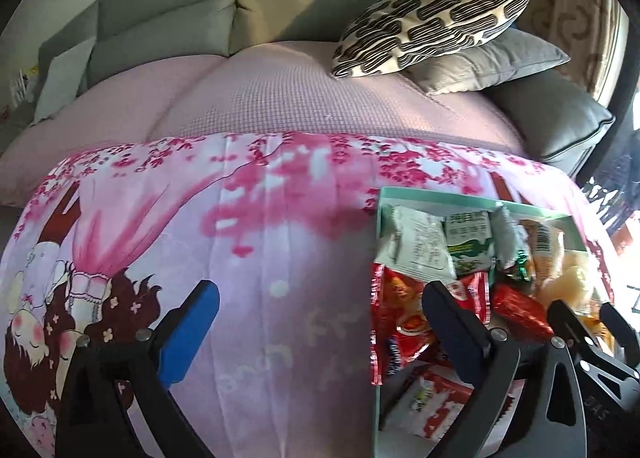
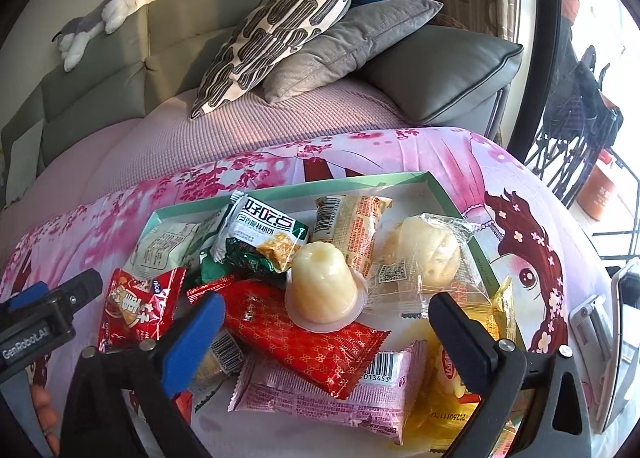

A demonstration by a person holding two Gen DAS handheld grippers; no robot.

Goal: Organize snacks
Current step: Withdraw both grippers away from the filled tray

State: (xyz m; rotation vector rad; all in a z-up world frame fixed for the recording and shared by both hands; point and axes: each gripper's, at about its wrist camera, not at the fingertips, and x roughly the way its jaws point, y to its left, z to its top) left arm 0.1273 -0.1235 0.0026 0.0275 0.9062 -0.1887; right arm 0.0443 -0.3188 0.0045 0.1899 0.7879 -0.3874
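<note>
Both grippers are hanging wide apart with nothing between the jaws, and the snacks are sitting heaped in the green tray (image 2: 460, 200) on the pink cloth (image 1: 260, 258). The right gripper (image 2: 326, 322) is poised right over the pile, the red packet (image 2: 304, 342) lying slantwise just ahead of it. The left gripper (image 1: 320, 318) is pointing mostly at bare cloth beside the tray, so the right looks nearer.

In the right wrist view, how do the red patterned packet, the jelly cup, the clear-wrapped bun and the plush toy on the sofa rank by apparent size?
1. Red patterned packet, the longest.
2. Clear-wrapped bun with its wrapper.
3. Jelly cup, close to the bun itself, so this order is unsure.
4. Plush toy, smallest-looking, but it lies far from the camera.
</note>
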